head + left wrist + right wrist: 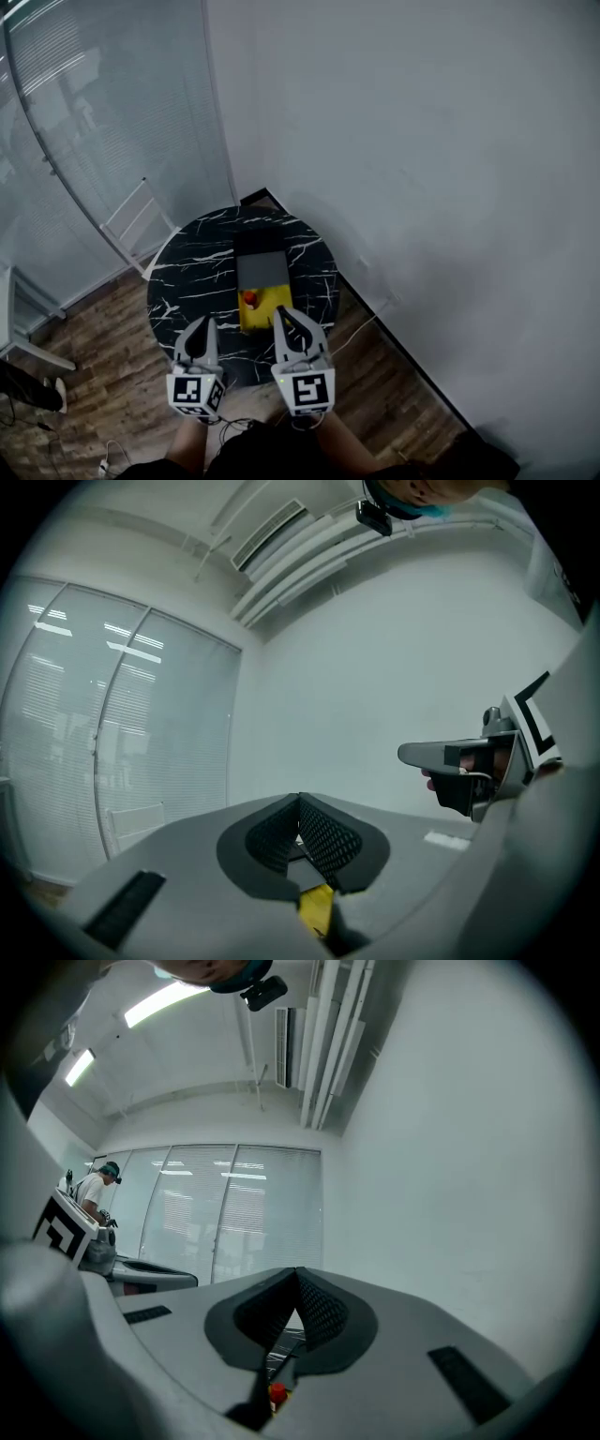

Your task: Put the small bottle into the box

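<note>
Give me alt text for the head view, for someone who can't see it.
Seen from above, a round black marble table in a room corner holds an open yellow box with a small red-capped bottle at its left side. The left gripper and right gripper hover over the near edge, jaws shut and empty.

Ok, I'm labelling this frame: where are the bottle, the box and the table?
bottle (pixel 249 299), head view, on its red cap.
box (pixel 270 311), head view, on its yellow part.
table (pixel 192 281), head view, on bare marble left of the box.
</note>
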{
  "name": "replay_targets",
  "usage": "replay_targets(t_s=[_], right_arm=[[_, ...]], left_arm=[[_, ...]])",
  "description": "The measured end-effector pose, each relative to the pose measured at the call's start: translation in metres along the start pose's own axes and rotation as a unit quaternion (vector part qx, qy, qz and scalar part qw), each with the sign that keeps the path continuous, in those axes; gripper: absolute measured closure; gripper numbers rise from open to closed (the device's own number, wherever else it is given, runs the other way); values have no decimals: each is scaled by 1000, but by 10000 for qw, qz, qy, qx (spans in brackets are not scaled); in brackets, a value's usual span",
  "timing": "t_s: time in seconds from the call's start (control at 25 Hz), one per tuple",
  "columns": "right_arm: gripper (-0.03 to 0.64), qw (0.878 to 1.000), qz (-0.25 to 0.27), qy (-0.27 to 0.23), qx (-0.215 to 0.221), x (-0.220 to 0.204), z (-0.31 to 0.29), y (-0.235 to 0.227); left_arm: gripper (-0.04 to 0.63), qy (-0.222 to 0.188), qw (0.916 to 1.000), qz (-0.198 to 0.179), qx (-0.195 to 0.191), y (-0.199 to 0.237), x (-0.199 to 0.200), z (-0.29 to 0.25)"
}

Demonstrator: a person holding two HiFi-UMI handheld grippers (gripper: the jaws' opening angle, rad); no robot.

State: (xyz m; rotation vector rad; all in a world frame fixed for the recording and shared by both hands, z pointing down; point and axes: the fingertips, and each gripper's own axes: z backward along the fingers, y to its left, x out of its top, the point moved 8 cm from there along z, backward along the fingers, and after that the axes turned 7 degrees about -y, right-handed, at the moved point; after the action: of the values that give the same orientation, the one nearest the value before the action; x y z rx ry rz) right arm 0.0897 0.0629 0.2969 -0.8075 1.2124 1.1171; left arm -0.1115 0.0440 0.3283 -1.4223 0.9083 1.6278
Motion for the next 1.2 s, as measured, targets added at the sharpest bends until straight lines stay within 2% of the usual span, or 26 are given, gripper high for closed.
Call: replay_targets(t_s=[0.92, 1.2], right_arm=[[623, 9999, 122, 90, -15, -2, 8, -5], [623, 9998, 131, 147, 19, -2, 5, -7]], left_arm=[[597, -16, 9999, 64, -95, -10, 2, -1], [597, -61, 9998, -21, -164, -10, 0, -4]])
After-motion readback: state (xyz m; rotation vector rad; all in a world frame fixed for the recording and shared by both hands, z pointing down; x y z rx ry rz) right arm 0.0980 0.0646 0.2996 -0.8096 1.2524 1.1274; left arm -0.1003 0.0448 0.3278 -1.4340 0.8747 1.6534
